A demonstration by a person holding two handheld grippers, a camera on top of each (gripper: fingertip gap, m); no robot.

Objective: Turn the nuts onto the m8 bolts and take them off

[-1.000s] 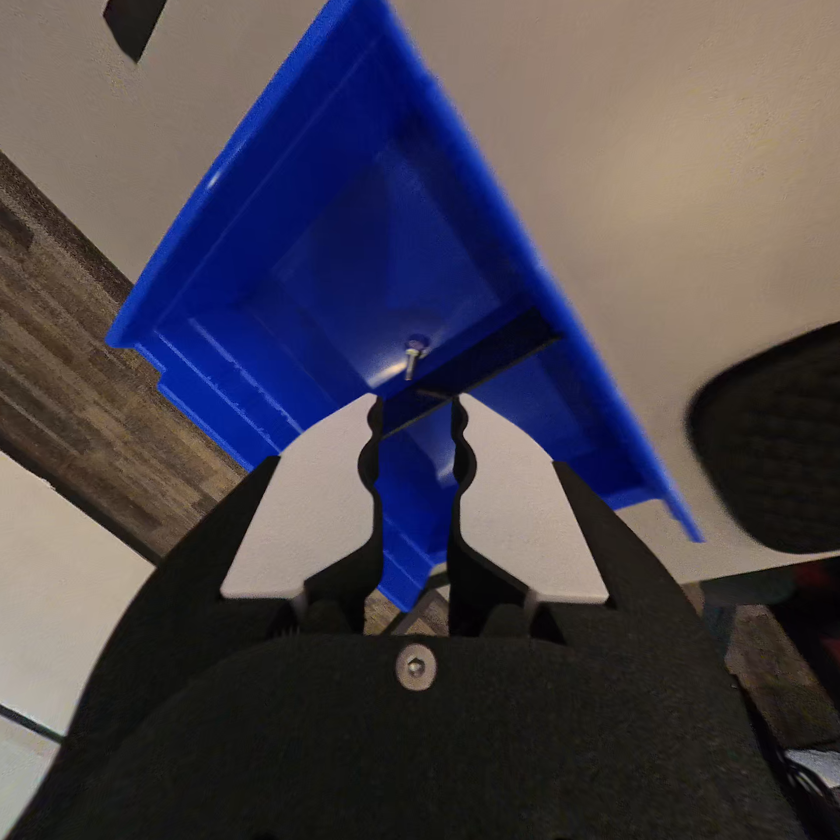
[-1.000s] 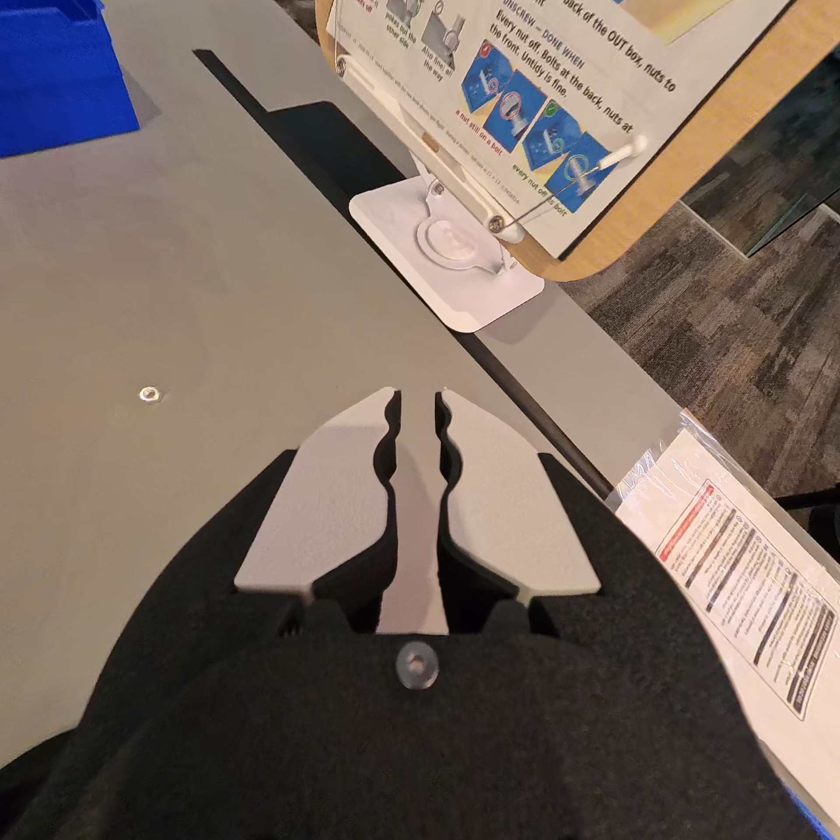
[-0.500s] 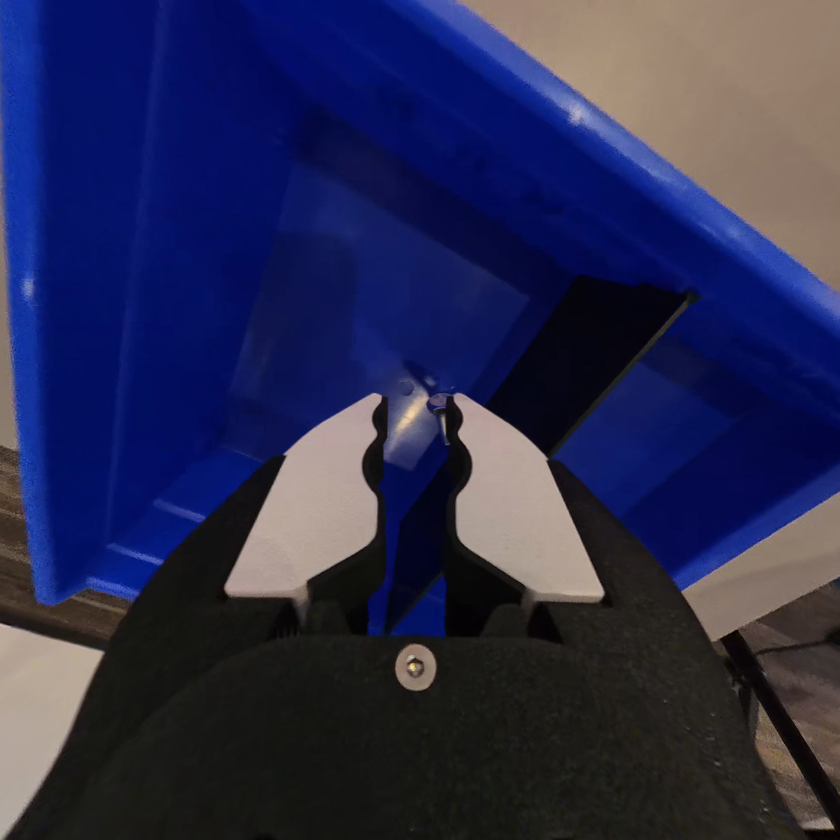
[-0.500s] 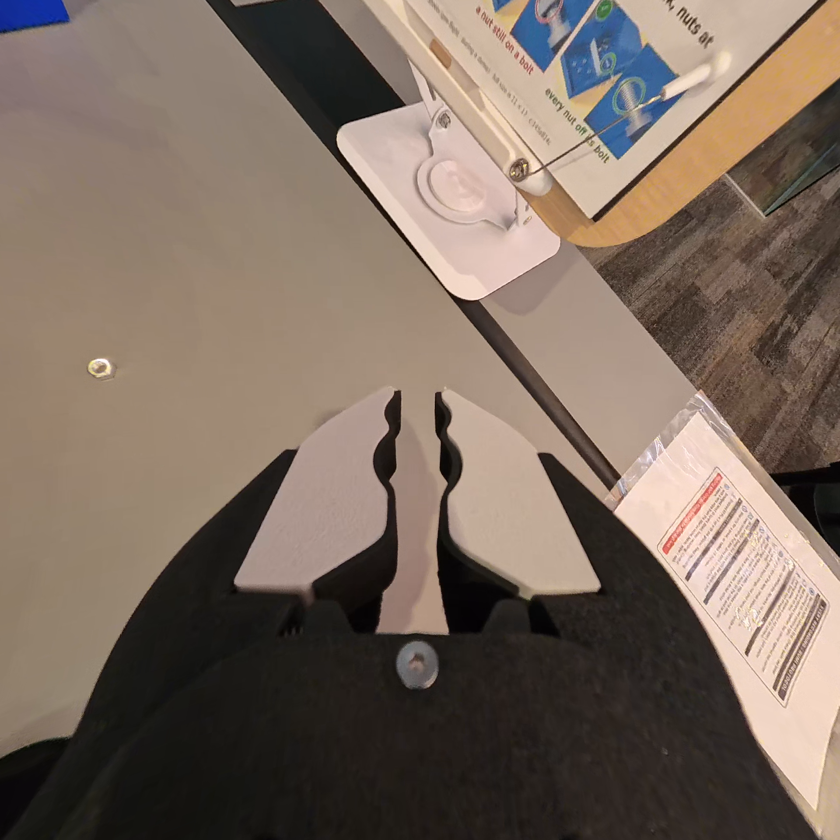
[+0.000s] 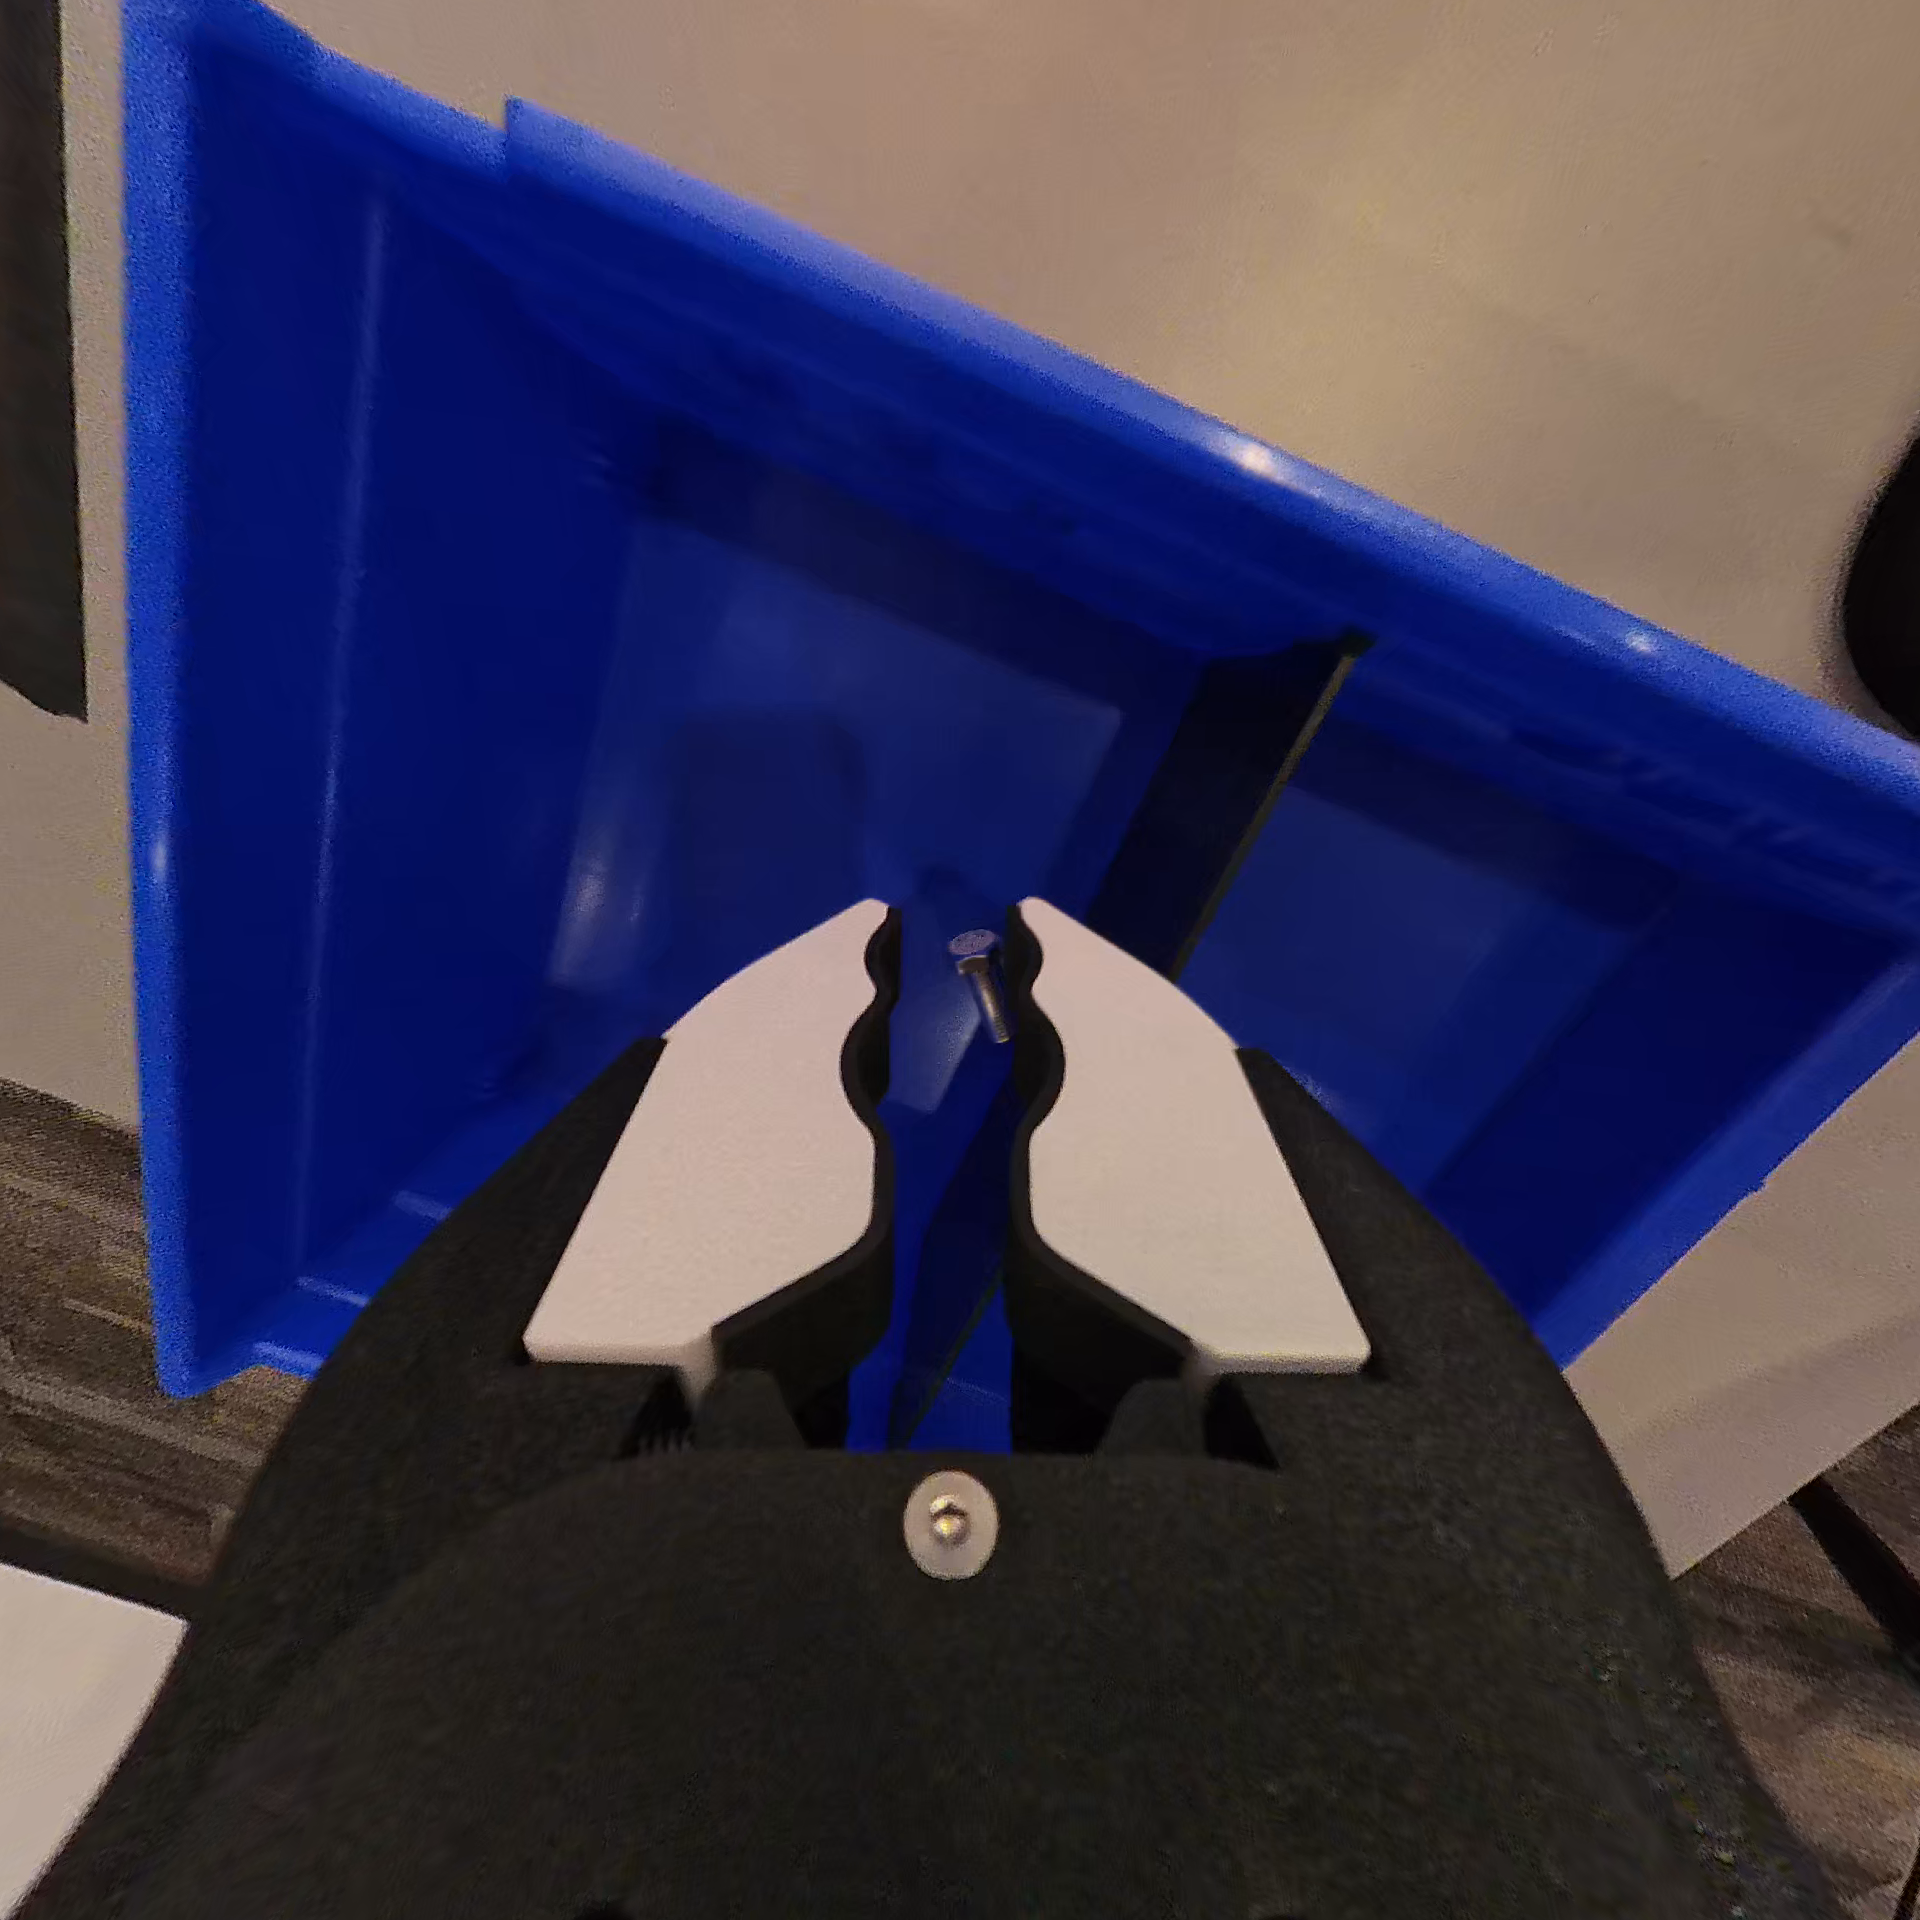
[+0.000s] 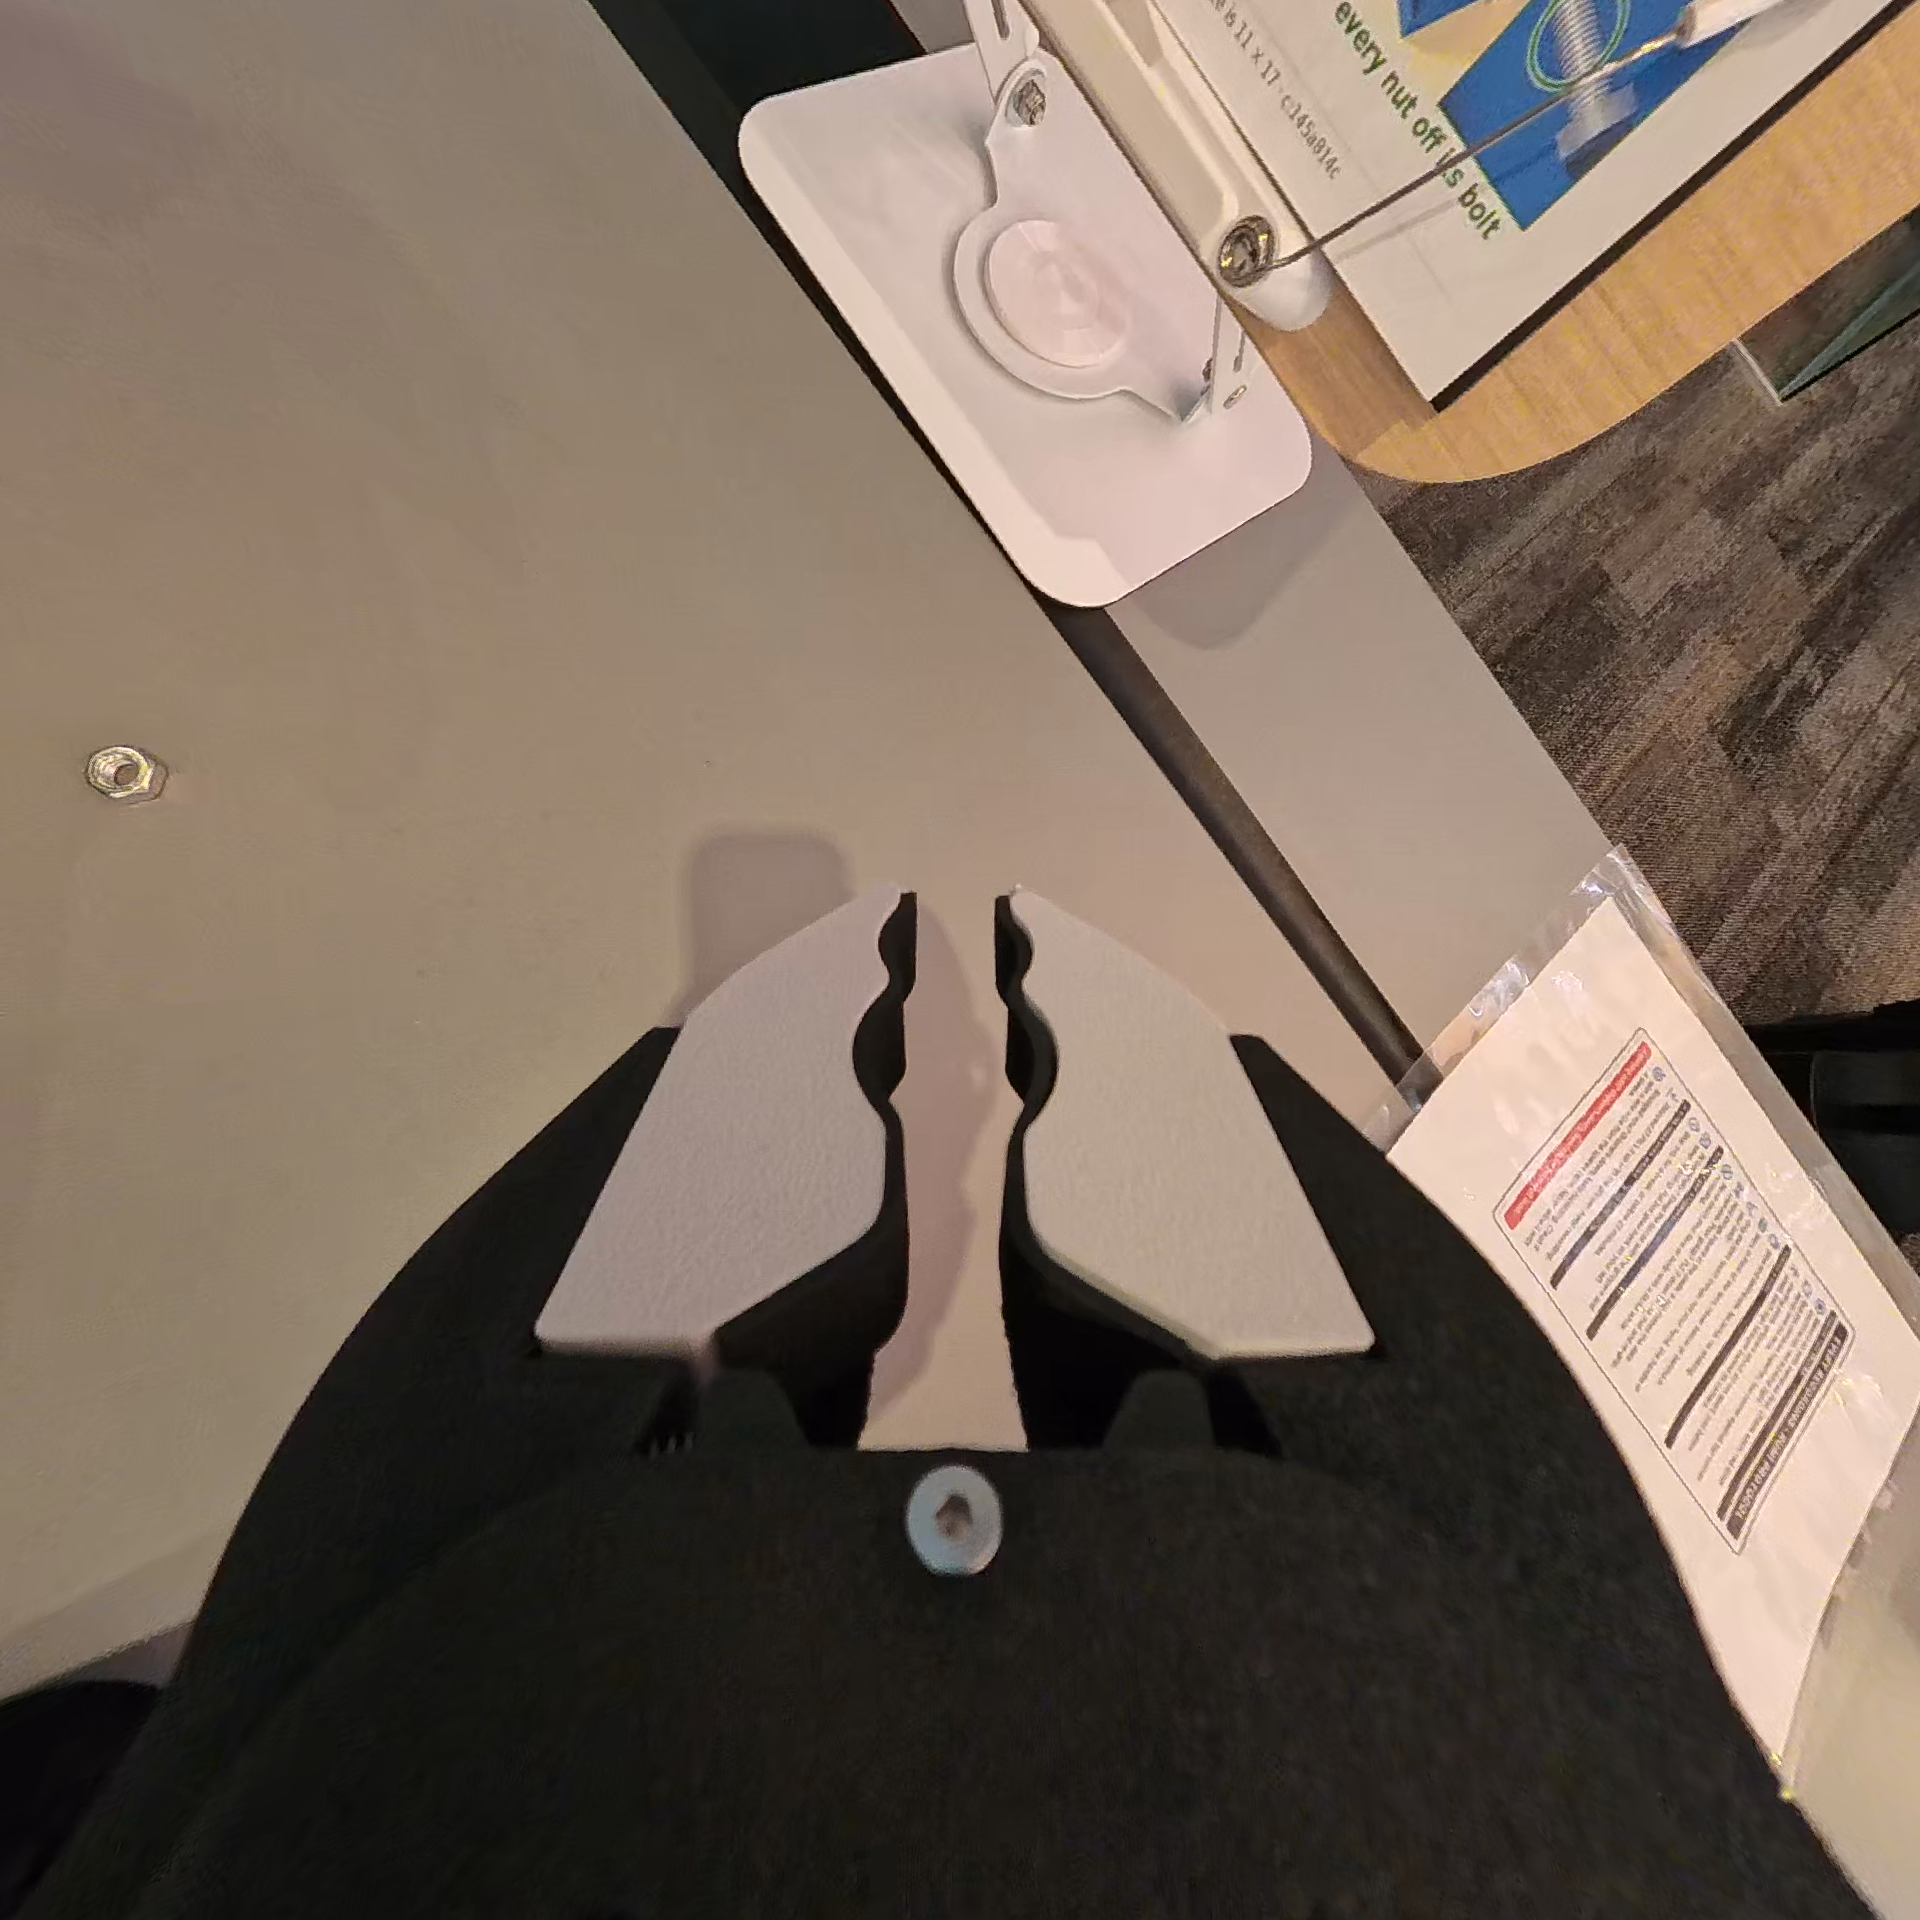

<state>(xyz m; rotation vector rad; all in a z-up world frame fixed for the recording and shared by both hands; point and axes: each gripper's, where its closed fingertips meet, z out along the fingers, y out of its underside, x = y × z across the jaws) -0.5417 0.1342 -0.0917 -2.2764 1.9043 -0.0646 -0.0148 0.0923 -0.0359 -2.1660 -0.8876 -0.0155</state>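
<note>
1. Since 1 second ago, your left hand-held gripper [image 5: 951, 914] has dropped into the blue bin [image 5: 436, 582], and the bolt [image 5: 985, 985] that lay ahead of the tips now sits between them.
2. Your left hand-held gripper has its fingers parted with a clear gap; the bolt lies on the bin floor close to the right finger [image 5: 1132, 1101], and I cannot tell whether they touch.
3. The bolt's head points away from you, its shank toward you, just beside the black divider [image 5: 1226, 790] that splits the bin into 2 compartments; it is in the left one.
4. Your right hand-held gripper [image 6: 954, 902] has moved closer to the grey surface [image 6: 416, 468] over the same second, so the nut [image 6: 127, 774] looks larger.
5. Your right hand-held gripper is slightly open and holds nothing.
6. The nut lies flat on the surface, well apart from the tips, to their left.
7. A white stand [image 6: 1039, 343] carrying an instruction sheet [image 6: 1455, 114] stands ahead on the right; a bagged paper [image 6: 1662, 1299] lies at the right edge.
</note>
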